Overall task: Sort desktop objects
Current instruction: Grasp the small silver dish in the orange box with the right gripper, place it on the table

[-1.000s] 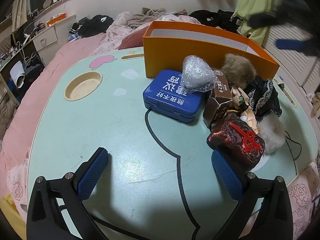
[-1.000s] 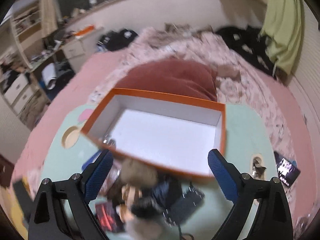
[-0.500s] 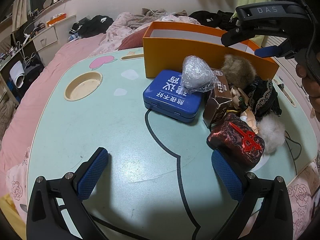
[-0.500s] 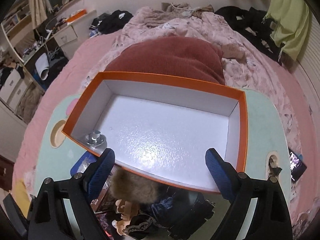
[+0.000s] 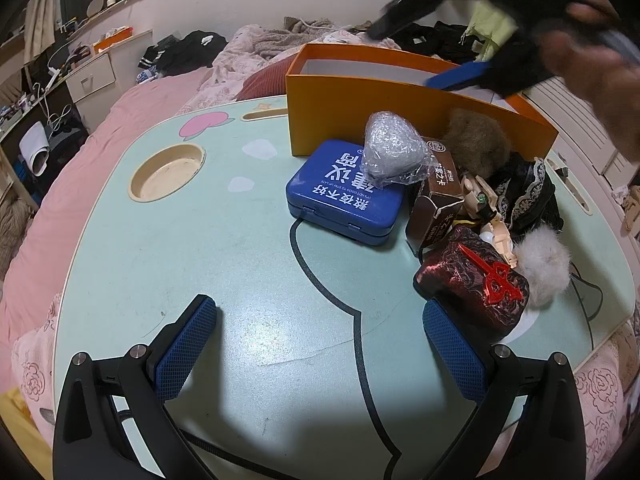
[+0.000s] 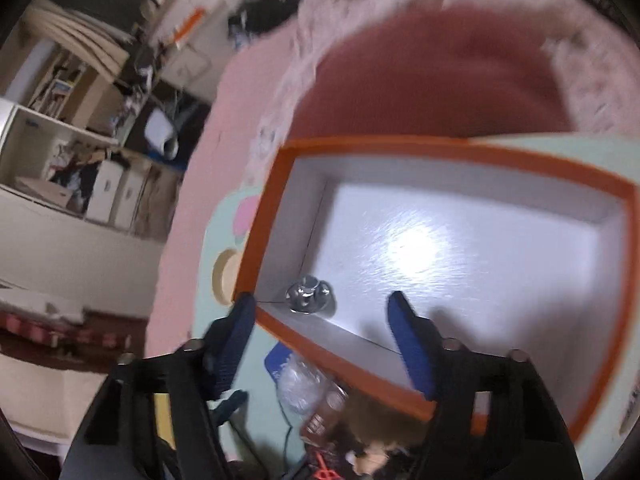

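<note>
Right gripper (image 6: 320, 320) over the near left corner of the orange box (image 6: 472, 152), fingers (image 6: 408, 344) half spread and closing, nothing pinched between them. Left finger outside the box wall, right finger inside over the white floor, so straddling the near wall at that corner. Just ahead of the gap, a small shiny metal piece (image 6: 309, 299) on the box floor, tucked into the corner; too blurred to give it a long axis.

Left gripper (image 5: 320, 344) low over bare worktop (image 5: 200, 248), fingers (image 5: 186, 348) spread wide and empty. Ahead and to its right, the unsorted pile: blue tin (image 5: 344, 194) with a foil-wrapped lump (image 5: 390, 152) on top, brown carton (image 5: 438, 200), dark red case (image 5: 472, 284) just beside the right finger, doll (image 5: 488, 216) and white fluff (image 5: 544, 264) beyond. Long side of the box running away to the right behind the pile.

Likely reading: red case nearest to the left hand, a short reach right and forward; right hand better placed for anything at the box.
</note>
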Demonstrator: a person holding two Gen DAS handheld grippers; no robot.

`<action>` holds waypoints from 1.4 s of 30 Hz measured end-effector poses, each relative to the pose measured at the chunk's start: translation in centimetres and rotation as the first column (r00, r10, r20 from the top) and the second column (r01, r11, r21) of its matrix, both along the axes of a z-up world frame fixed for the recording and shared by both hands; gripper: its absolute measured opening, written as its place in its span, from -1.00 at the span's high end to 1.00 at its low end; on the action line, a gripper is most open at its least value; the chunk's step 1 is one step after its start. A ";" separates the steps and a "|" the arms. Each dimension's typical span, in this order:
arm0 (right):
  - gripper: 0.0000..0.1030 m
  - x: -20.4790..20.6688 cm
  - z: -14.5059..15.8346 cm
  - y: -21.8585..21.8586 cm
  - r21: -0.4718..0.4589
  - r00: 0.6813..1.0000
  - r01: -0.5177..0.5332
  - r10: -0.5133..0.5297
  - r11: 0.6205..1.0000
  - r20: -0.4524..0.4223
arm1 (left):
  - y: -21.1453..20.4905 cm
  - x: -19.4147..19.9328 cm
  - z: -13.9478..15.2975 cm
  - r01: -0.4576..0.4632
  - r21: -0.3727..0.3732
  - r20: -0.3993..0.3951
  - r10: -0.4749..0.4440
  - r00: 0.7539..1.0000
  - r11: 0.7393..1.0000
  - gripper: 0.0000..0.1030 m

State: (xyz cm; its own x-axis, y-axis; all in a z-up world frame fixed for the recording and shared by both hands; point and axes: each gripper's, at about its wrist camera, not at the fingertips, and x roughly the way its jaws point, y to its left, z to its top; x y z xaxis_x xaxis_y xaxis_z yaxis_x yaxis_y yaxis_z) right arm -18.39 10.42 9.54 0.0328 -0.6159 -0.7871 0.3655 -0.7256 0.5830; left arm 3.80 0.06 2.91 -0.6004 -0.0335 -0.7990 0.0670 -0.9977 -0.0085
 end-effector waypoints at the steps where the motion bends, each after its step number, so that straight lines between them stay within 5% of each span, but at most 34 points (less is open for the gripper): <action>1: -0.14 -0.5 -0.7 -0.7 0.003 0.999 -0.010 0.010 1.000 0.037 | 0.0 0.0 0.0 0.000 0.000 0.000 0.000 1.000 1.000 -1.00; 5: -0.13 -0.9 -2.2 -3.5 0.021 0.992 -0.078 0.075 0.997 0.102 | 0.0 0.0 0.0 0.000 0.000 0.000 0.000 1.000 1.000 -1.00; 11: -0.06 0.4 -3.6 -7.1 0.210 0.986 -0.165 0.165 0.964 0.017 | -0.1 0.0 -0.1 0.000 0.003 0.003 0.000 1.000 1.000 -1.00; 14: 0.67 0.8 -4.1 -7.0 0.303 0.985 -0.143 0.164 0.942 -0.045 | -0.2 -0.2 0.2 0.000 0.006 0.001 0.000 1.000 1.000 -1.00; 21: 0.68 0.7 -5.1 -5.7 0.236 0.990 -0.115 0.132 0.965 -0.055 | 0.0 -0.3 0.3 0.000 0.004 0.000 0.000 1.000 1.000 -1.00; 32: 0.68 2.6 2.1 -2.0 0.007 0.989 -0.066 0.067 0.998 -0.130 | -0.1 -0.2 0.2 0.000 0.005 -0.002 0.000 1.000 1.000 -1.00; 38: 0.66 6.5 3.2 0.6 0.036 0.967 -0.111 0.116 0.993 -0.228 | -0.1 -0.2 0.2 0.000 0.005 -0.002 0.000 1.000 1.000 -1.00; 40: 0.48 7.5 3.1 2.1 0.061 0.955 -0.113 0.126 0.992 -0.270 | 0.0 -0.3 0.3 0.000 0.005 -0.002 0.000 1.000 1.000 -1.00; 42: 0.01 8.6 3.8 4.7 0.034 0.940 -0.105 0.110 0.994 -0.322 | 0.0 -0.2 0.2 0.000 0.005 -0.002 0.000 1.000 1.000 -1.00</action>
State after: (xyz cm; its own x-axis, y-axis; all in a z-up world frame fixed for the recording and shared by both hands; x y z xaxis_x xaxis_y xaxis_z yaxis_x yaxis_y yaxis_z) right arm -9.74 15.11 13.33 -0.1591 -0.6097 -0.7765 0.6084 -0.6800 0.4093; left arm 3.58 0.01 3.13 -0.6021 -0.0291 -0.7979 0.0668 -0.9977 -0.0140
